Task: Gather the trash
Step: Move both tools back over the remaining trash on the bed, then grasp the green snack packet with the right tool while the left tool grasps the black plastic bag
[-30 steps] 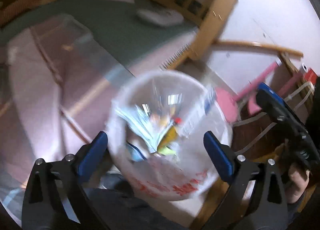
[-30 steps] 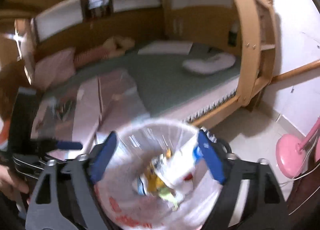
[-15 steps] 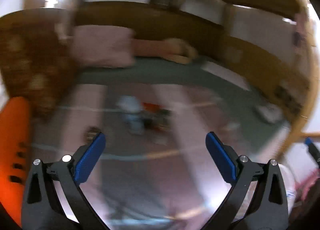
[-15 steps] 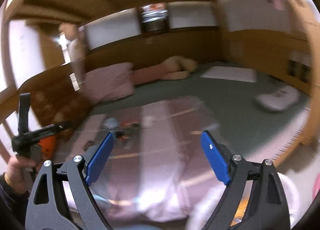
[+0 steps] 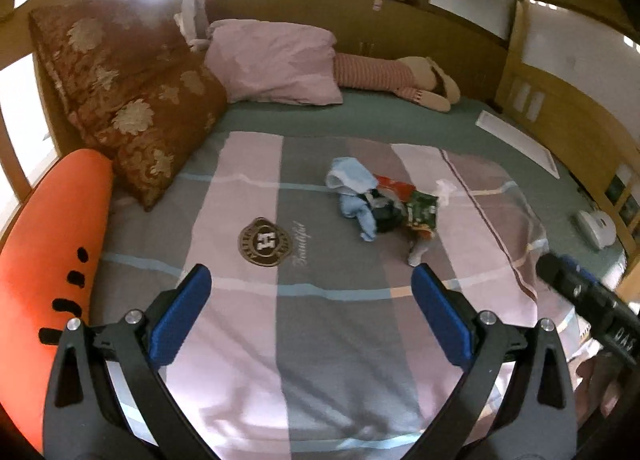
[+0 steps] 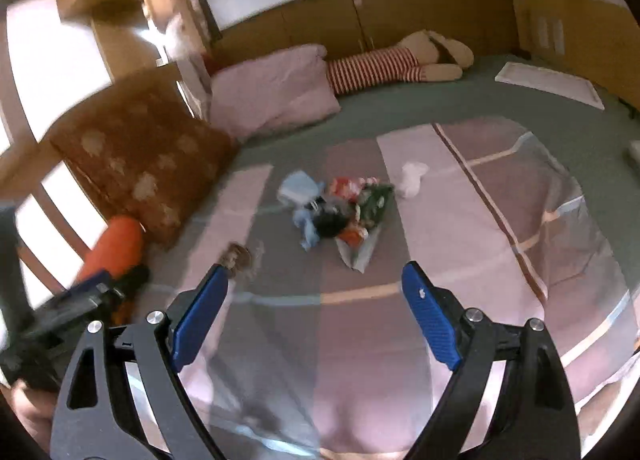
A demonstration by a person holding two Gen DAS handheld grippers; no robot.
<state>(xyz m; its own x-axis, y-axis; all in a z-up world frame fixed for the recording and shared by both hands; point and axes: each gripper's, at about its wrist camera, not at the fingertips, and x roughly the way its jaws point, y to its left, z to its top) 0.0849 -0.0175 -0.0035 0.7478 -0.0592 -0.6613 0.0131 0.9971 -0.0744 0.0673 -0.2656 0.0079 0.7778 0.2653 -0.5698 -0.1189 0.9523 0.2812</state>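
Note:
A small heap of trash [image 5: 384,205] lies in the middle of the striped blanket [image 5: 328,324]: light blue crumpled pieces, a red and a green snack wrapper, something black. A white crumpled scrap [image 5: 445,187] sits just right of it. The same trash heap [image 6: 340,215] and white scrap [image 6: 412,177] show in the right wrist view. My left gripper [image 5: 310,292] hovers open over the blanket, short of the heap, nothing between its fingers. My right gripper [image 6: 316,284] is open too, also short of the heap. The right gripper's body [image 5: 580,300] shows at the left view's right edge.
A brown flowered cushion [image 5: 132,99], a pink pillow [image 5: 276,63] and an orange carrot-shaped pillow [image 5: 48,260] line the bed's left side. A striped plush toy [image 5: 396,79] lies at the head. A white flat sheet [image 5: 516,139] and a white object [image 5: 596,227] lie right.
Both grippers have swung away from the plastic bag of trash beside the bed and now face the bed's blanket and the heap. Both stayed open.

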